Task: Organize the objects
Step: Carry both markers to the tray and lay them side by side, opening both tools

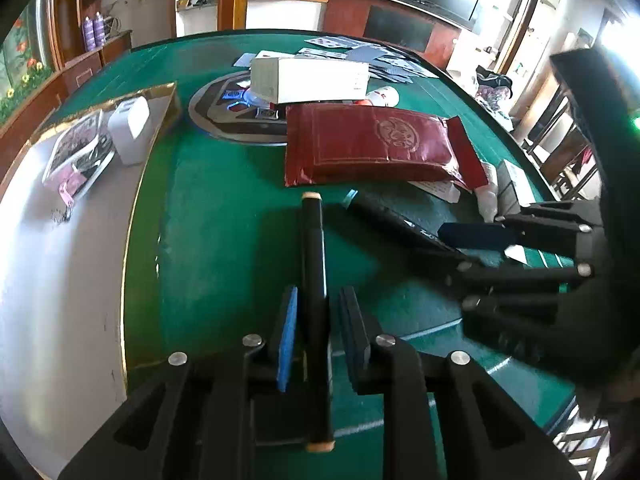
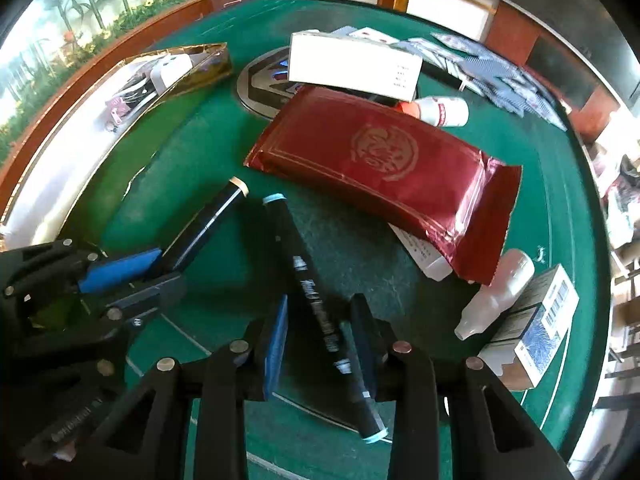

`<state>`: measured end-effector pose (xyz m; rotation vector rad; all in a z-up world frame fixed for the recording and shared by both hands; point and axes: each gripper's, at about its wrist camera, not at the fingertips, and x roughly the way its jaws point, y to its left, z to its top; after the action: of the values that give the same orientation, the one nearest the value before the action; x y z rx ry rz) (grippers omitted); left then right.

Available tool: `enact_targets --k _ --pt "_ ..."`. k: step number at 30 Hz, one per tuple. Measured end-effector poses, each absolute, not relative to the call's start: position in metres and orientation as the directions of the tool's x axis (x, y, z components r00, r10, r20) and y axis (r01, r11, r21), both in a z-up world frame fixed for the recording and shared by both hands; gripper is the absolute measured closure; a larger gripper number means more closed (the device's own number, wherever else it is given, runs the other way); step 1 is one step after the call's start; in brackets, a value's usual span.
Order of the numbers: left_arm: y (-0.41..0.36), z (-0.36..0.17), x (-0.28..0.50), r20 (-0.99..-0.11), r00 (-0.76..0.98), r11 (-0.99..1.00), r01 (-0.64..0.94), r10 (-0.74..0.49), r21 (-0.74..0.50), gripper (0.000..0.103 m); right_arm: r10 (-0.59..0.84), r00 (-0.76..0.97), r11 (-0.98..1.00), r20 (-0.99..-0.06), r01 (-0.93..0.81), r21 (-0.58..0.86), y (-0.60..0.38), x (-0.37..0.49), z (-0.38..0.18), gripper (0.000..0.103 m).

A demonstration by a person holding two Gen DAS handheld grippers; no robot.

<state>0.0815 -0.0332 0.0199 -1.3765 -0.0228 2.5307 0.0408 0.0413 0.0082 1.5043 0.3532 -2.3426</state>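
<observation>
Left gripper (image 1: pixel 316 320): fingers (image 1: pixel 289 332) part-open, straddling a black marker with tan end caps (image 1: pixel 314 280). Marker runs lengthwise between the pads; small gap visible each side, so not clearly clamped. Can't tell if it's lifted or resting on the green counter (image 1: pixel 224 240).

Right gripper (image 2: pixel 320 332): fingers (image 2: pixel 278 336) also part-open around a second black marker with light-blue caps (image 2: pixel 308 280). It lies diagonally between the pads, near end close to or touching the right-hand pad, left pad clear of it. Contact on the right not certain.

The two markers sit near each other at the near edge of the counter, caps pointing toward a dark red foil pouch (image 2: pixel 380 168) just beyond them.

Other items: white box (image 2: pixel 354 66) behind the pouch, on the round centre emblem; scattered playing cards (image 2: pixel 500 72) far side; small white bottle with red cap (image 2: pixel 440 110) beside the pouch; clear dropper bottle (image 2: pixel 496 296) and a card box (image 2: pixel 540 320) to the right; gold-rimmed tray (image 1: pixel 160 92) on the left holding a white case and papers.
</observation>
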Motion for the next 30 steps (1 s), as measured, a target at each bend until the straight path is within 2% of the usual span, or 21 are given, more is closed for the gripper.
enact_targets --k 3,4,5,7,9,18,24,30 --pt "-0.023 0.02 0.081 -0.821 -0.538 -0.971 -0.228 0.19 -0.076 0.08 -0.152 -0.426 -0.926 -0.892 0.377 -0.022 0.041 0.044 0.007 0.071" --pt "-0.023 0.02 0.08 -0.821 -0.537 -0.97 -0.23 0.195 -0.08 0.082 -0.171 -0.427 -0.931 -0.888 0.366 0.002 0.042 0.043 0.007 0.075" --pt "-0.025 0.02 0.08 -0.819 -0.532 -0.967 -0.233 0.215 -0.102 0.089 -0.178 -0.431 -0.935 -0.884 0.354 0.016 0.043 0.044 0.007 0.079" --pt "-0.029 0.02 0.082 -0.814 -0.515 -0.957 -0.241 0.269 -0.163 0.089 -0.223 -0.42 -0.935 -0.88 0.348 0.071 0.048 0.046 0.008 0.086" --pt "-0.032 0.023 0.088 -0.803 -0.521 -0.952 -0.246 0.29 -0.184 0.089 -0.299 -0.405 -0.927 -0.864 0.339 0.162 0.057 0.051 0.01 0.087" --pt "-0.048 0.062 0.121 -0.695 -0.624 -0.933 -0.261 0.358 -0.246 0.089 -0.433 -0.49 -0.9 -0.757 0.28 0.333 0.087 0.079 0.034 0.087" --pt "-0.067 0.084 0.138 -0.63 -0.696 -0.939 -0.242 0.344 -0.245 0.089 -0.432 -0.585 -0.902 -0.686 0.304 0.308 0.081 0.095 0.062 0.087" --pt "-0.117 0.103 0.14 -0.597 -0.744 -0.947 -0.159 0.301 -0.279 0.089 -0.495 -0.576 -0.868 -0.651 0.363 0.339 0.057 0.097 0.081 0.086"
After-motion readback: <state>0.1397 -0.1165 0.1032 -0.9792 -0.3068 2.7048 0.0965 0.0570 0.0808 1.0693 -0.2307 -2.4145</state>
